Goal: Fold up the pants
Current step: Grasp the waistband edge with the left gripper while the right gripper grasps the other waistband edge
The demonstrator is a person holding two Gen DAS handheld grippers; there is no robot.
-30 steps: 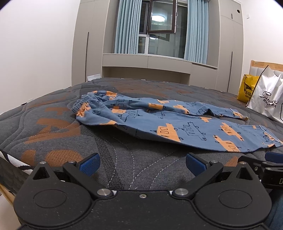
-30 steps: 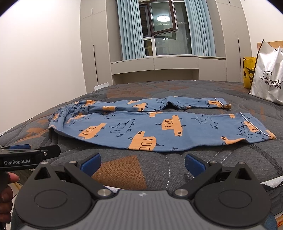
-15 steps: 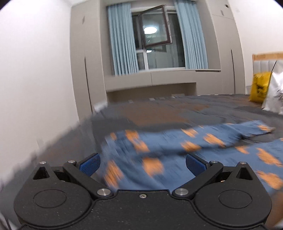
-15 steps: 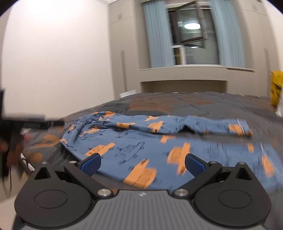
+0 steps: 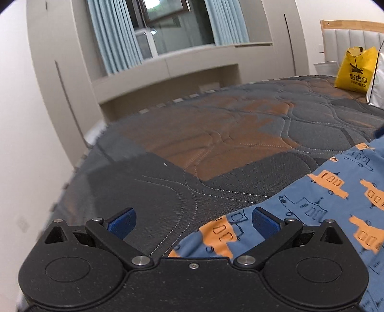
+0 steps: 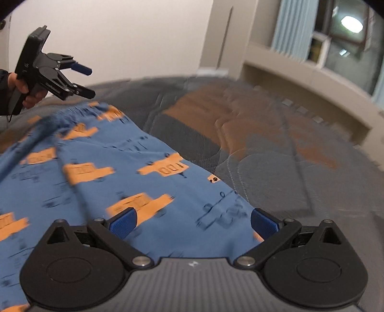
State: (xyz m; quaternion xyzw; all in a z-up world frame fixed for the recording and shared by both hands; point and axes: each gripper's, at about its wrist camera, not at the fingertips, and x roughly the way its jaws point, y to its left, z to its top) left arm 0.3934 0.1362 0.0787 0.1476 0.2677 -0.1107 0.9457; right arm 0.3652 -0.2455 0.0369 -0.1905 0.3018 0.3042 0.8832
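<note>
Both tongs gape wide and empty — left tongs [image 5: 193,222] at the waistband corner, right tongs [image 6: 193,222] over the blue truck-print pants [image 6: 100,172] spread on the mattress [image 5: 216,134] — approach step; next, pinch fabric.

The room is dim. A round lamp [image 6: 351,21] shines in the far window. My right view is smeared; edges bend.
</note>
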